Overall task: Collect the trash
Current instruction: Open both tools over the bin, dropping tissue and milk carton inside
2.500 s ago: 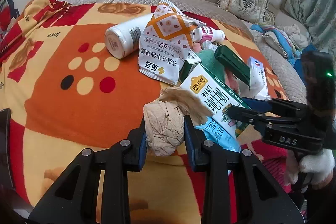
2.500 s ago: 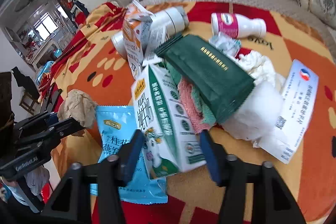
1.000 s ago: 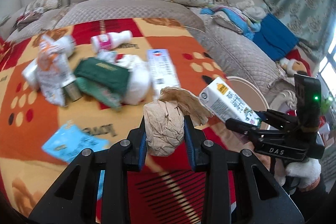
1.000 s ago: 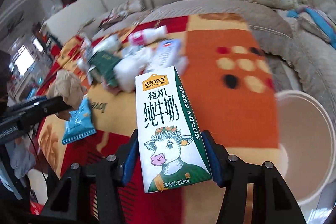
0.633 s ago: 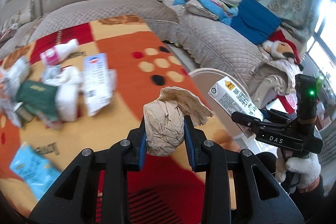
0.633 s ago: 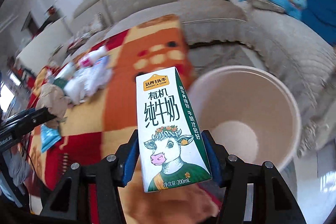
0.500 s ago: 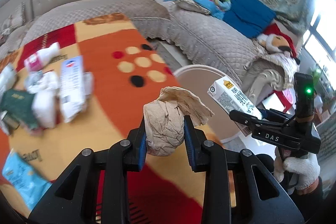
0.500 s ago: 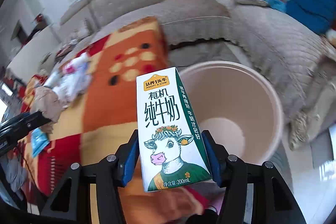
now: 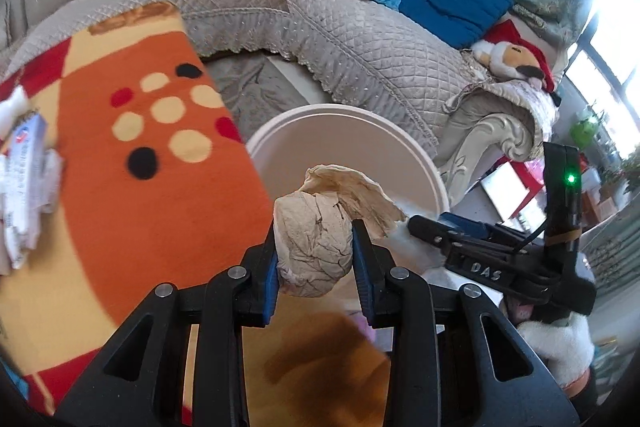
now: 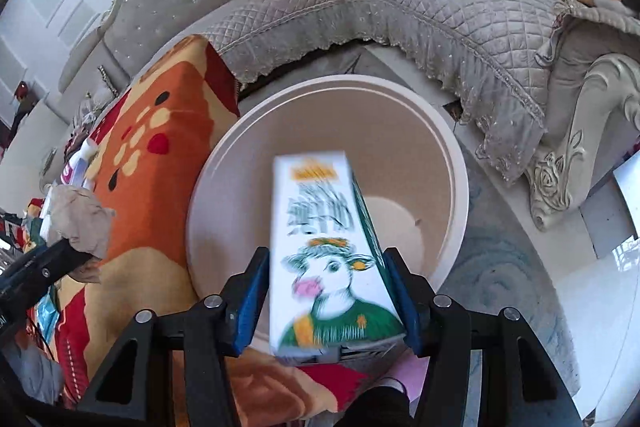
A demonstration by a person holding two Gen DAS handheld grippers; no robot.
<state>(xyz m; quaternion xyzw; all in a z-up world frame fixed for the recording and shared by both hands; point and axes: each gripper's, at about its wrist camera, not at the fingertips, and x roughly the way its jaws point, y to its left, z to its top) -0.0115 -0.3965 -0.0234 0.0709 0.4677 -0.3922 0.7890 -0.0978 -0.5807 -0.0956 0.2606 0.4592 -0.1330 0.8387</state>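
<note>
Bright daylight from the window [image 9: 608,83] at right, glare there, milk carton [image 10: 326,251] motion-blurred, fisheye edges bowed and dark.

Left gripper [image 9: 316,259] opening, blue pads at either side of a crumpled brown paper wad [image 9: 316,251], wad between the jaws with a loose flap rising up and to the right. Behind the wad, a round white bin [image 9: 344,131], open, standing just off the right edge of the orange patterned blanket [image 9: 132,187]. At the blanket's left edge, white paper and a printed packet [image 9: 24,187], blurred. To the right, the right gripper [image 9: 424,227] over the bin's near rim, held by a hand in a white glove [image 9: 556,347], green light lit on its upright block; jaws mostly hidden behind the flap. Beyond the bin, a quilted grey sofa [image 9: 360,39] with a patterned cushion, blue cloths and a plush toy.
</note>
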